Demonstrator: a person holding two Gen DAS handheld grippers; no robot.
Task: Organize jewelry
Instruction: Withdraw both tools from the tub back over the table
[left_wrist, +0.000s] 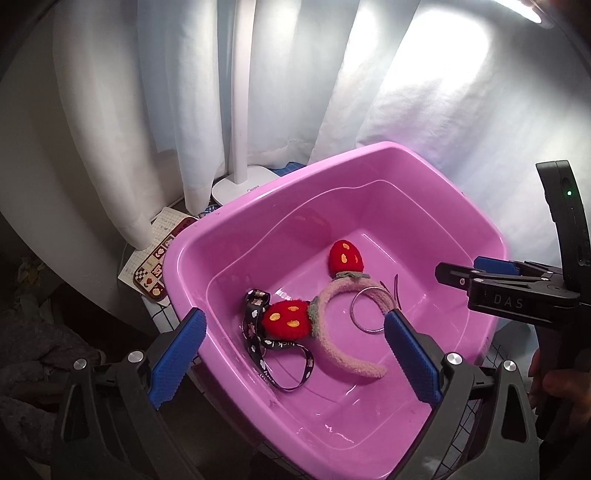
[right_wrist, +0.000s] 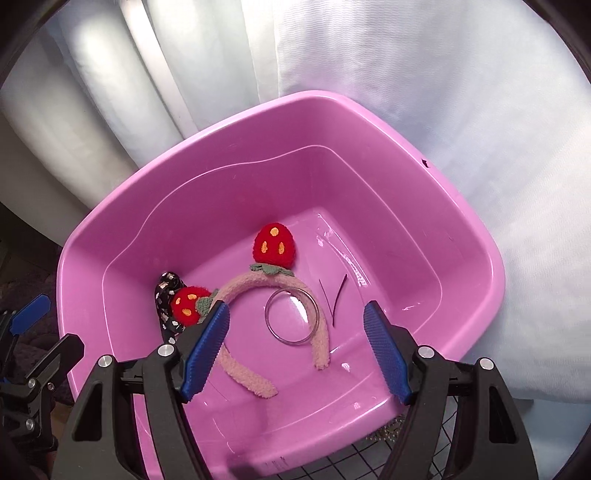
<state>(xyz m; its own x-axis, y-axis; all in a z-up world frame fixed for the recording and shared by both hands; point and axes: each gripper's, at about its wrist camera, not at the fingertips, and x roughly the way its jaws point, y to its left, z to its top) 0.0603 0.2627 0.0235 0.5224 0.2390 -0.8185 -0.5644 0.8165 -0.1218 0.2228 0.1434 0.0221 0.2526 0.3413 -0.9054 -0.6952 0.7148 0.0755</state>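
White curtain (right_wrist: 406, 74) behind — lanyard (right_wrist: 168, 295) half-hidden by headband (right_wrist: 258, 288).

Grid-cloth table (right_wrist: 369, 454) w/ pink basin (left_wrist: 369, 173) on it.
Also on table: white lamp base (left_wrist: 240, 184), checkered card (left_wrist: 155, 266) beside basin, behind-left.

1. The white letters "DAS" stand on the black body of the right hand-held gripper (left_wrist: 448, 275), seen in the left wrist view
2. A faint grey brand word is printed on the white lamp base (left_wrist: 243, 184); it may read "Midea" but is too small to be sure
3. The black lanyard (left_wrist: 286, 354) in the pink basin (left_wrist: 369, 155) carries white lettering, seen upside down; a fragment looks like "luck", the rest is unreadable
4. The checkered card (left_wrist: 157, 266) beside the basin bears small pictures and tiny print, too small to read
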